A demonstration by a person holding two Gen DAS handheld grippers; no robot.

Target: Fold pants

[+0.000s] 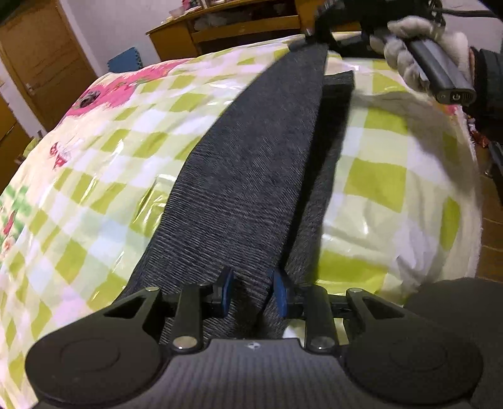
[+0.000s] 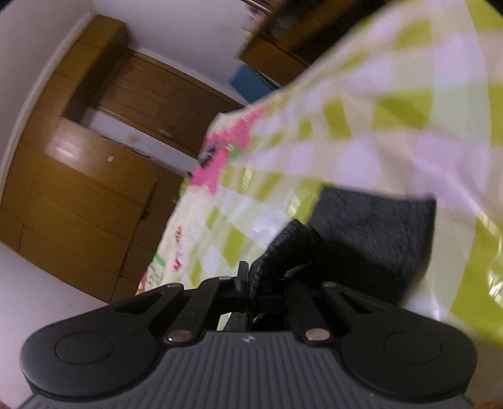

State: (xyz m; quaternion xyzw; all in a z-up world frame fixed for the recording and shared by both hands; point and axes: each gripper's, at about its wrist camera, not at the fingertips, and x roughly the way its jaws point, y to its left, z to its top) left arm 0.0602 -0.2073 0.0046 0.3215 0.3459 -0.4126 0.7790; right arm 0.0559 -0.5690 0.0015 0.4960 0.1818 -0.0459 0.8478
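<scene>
Dark grey knit pants (image 1: 251,163) lie stretched along a bed with a green-and-white checked cover (image 1: 103,176). One leg is lifted taut above the other leg (image 1: 333,132). My left gripper (image 1: 253,294) is shut on the near end of the pants between its blue pads (image 1: 224,292). My right gripper (image 2: 250,283) is shut on the far end of the pants (image 2: 371,232), a fold bunched between its fingers. In the left wrist view the right gripper (image 1: 314,31) is at the far end, held by a gloved hand (image 1: 415,41).
A wooden desk (image 1: 226,28) stands behind the bed. A wooden door (image 1: 41,63) and wooden cabinets (image 2: 88,176) are at the left. A blue foam mat (image 1: 124,61) leans by the wall. The bed's right edge drops to a brown floor (image 1: 490,226).
</scene>
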